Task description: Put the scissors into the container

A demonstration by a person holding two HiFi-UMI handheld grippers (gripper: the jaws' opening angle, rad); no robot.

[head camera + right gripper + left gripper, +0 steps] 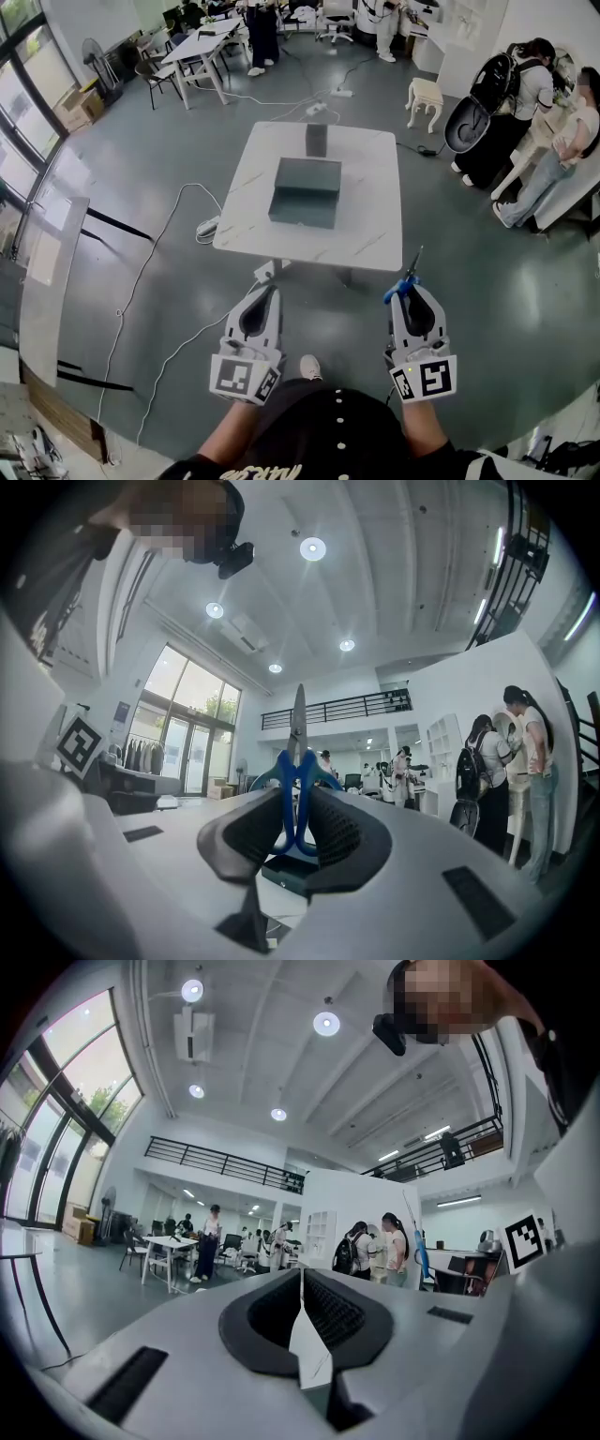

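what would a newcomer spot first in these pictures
Blue-handled scissors stand out, clamped in the right gripper with the blades pointing away from the person. Ahead, a dark box sits in the middle of a white table. The left gripper is shut and empty.
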